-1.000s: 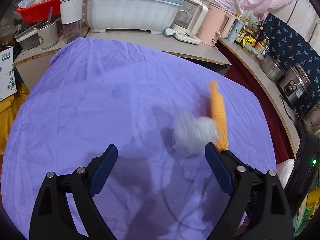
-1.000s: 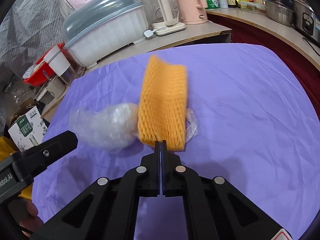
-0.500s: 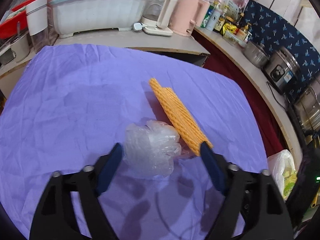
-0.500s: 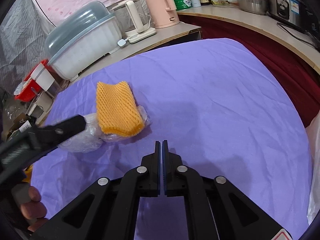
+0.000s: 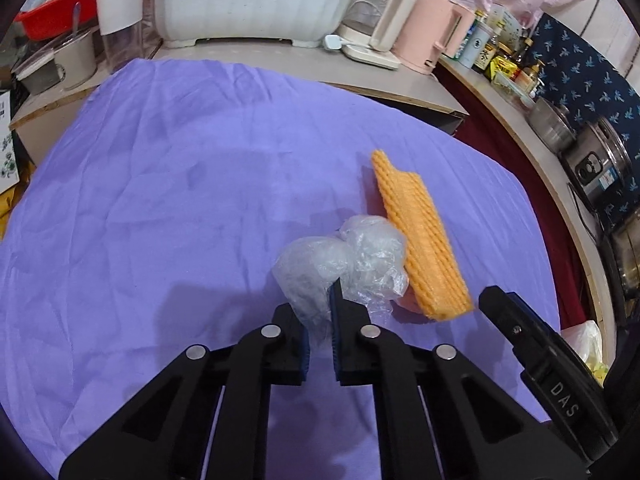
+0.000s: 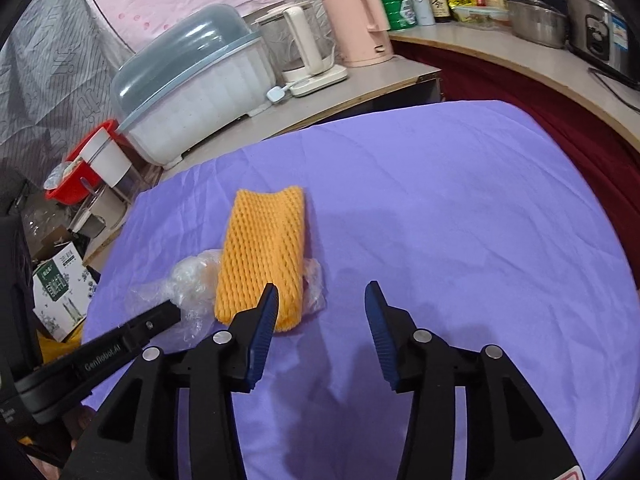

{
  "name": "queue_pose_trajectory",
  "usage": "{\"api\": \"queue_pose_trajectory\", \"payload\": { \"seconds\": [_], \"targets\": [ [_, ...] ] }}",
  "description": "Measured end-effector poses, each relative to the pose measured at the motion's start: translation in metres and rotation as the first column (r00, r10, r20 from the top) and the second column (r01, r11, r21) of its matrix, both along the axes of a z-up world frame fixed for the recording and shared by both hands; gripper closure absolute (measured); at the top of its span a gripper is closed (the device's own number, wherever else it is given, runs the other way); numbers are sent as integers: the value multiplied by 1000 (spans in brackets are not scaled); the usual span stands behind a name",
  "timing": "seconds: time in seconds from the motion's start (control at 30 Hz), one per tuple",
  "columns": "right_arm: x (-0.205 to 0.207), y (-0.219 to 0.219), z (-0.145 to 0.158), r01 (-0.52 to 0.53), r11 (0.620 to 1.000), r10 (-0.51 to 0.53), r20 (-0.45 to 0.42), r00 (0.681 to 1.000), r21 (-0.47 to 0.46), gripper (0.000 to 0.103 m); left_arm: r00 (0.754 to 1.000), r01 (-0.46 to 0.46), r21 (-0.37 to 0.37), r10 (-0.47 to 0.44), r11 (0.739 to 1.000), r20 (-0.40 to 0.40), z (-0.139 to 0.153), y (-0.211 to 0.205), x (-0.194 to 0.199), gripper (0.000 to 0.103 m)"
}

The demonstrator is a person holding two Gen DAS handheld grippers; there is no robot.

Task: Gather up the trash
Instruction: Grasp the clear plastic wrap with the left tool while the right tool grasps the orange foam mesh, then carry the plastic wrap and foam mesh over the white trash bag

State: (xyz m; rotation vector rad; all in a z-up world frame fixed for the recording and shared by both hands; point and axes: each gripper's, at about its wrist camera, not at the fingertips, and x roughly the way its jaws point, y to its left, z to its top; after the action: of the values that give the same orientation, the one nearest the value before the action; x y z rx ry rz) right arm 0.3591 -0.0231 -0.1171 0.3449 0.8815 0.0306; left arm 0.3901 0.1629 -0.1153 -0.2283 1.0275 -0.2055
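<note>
Two pieces of trash lie on the table (image 5: 160, 184), which is draped in a purple cloth: one crumpled clear plastic bag (image 5: 360, 256) and one orange foam net (image 5: 420, 240), touching each other near the middle of the cloth, the net lying partly on the bag's edge. Two grippers are at work. The left gripper (image 5: 320, 320) is pinched onto the near end of the bag, film bunched between its blue pads, and it points steeply down at the cloth. The right gripper (image 6: 320, 312) also tilts down; its jaws are opening, with nothing between them, and its left fingertip (image 6: 269, 300) stands in front of the near end of the net, though contact cannot be judged. The left view shows the pinch on the bag head-on, the net edge-on as a long narrow strip, and one black finger of the right gripper (image 5: 516, 320) entering from the right just beside the net's near end; it also takes in a white bag at the right rim, off the table. The right view shows the net flat and broad, with plastic film sticking out on both sides of it, and the left gripper (image 6: 168, 314) from the side as a black bar reaching into the bag. Only this view shows a printed carton (image 6: 60, 292) beside the table. Both views show the counter behind with one white dish box (image 6: 192, 108), one clear kettle (image 6: 300, 52) and one pink kettle (image 6: 356, 20).
</note>
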Motion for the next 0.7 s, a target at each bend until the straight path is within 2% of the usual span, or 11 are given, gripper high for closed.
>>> {"api": "queue_pose_trajectory", "payload": {
  "seconds": [0.13, 0.2, 0.23, 0.27, 0.43, 0.7],
  "targets": [
    [11, 17, -13, -36, 999, 36, -26, 999, 4, 61, 1000, -3, 1, 3, 1000, -2, -4, 4, 1, 96],
    [14, 23, -18, -50, 999, 51, -34, 998, 8, 76, 1000, 0, 2, 0, 1000, -2, -5, 4, 1, 96],
    [15, 26, -21, -58, 998, 58, -43, 997, 8, 81, 1000, 1, 2, -1, 1000, -2, -5, 4, 1, 96],
    [16, 27, -23, -63, 998, 63, -46, 997, 10, 91, 1000, 1, 1, -1, 1000, -4, -6, 5, 2, 96],
    [9, 23, -20, -44, 999, 44, -32, 999, 1, 93, 1000, 9, 3, -9, 1000, 0, -4, 4, -2, 97],
    [-29, -7, 10, 36, 999, -36, 14, 999, -12, 93, 999, 36, 3, -36, 999, 18, 13, -1, -27, 97]
  ]
}}
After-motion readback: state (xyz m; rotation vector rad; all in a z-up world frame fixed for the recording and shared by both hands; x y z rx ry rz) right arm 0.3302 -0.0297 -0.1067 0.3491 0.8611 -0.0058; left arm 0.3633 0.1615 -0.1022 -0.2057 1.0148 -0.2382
